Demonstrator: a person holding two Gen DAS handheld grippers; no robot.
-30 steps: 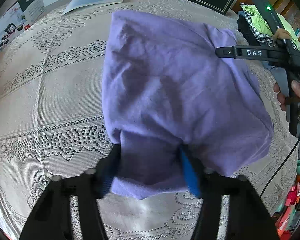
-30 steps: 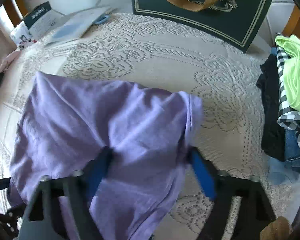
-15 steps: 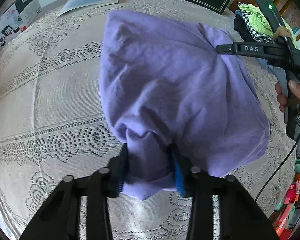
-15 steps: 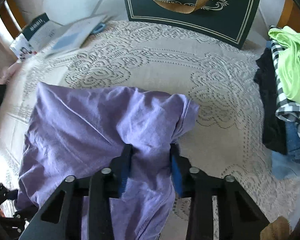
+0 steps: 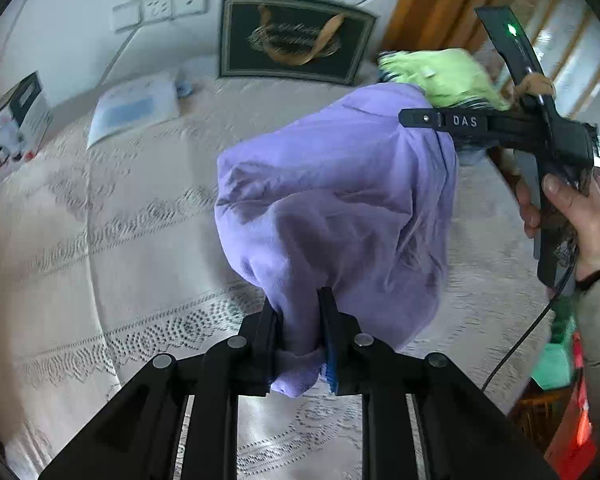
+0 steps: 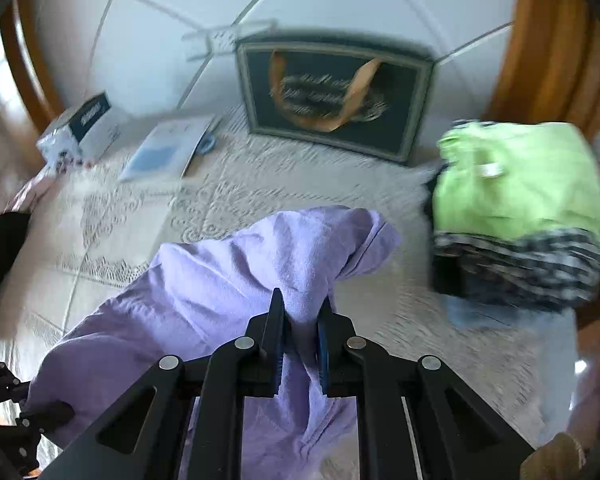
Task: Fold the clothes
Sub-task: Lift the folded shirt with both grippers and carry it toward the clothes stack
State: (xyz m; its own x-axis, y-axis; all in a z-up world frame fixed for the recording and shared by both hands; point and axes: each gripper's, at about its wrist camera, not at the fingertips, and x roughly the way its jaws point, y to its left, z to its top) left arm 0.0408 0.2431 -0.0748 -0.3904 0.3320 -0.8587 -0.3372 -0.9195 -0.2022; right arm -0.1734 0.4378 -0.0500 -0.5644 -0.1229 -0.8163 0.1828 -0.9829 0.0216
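Observation:
A lilac garment (image 5: 340,208) hangs bunched above the lace-covered table (image 5: 120,240), held at two edges. My left gripper (image 5: 299,312) is shut on its near edge, with cloth pinched between the blue pads. In the right wrist view the same lilac garment (image 6: 220,300) drapes down to the left, and my right gripper (image 6: 301,312) is shut on a fold of it. The right gripper (image 5: 412,119) also shows in the left wrist view, clamped on the far edge, with a hand (image 5: 572,208) on its handle.
A pile of clothes topped by a lime green garment (image 6: 516,184) lies at the table's right. A dark green gift bag (image 6: 332,96) stands against the wall. A booklet (image 6: 168,152) and a small box (image 6: 80,128) sit at the far left.
Both grippers closed from open onto the lilac garment, then lifted it off the table. Both views have tilted up toward the wall, and the cloth now hangs bunched.

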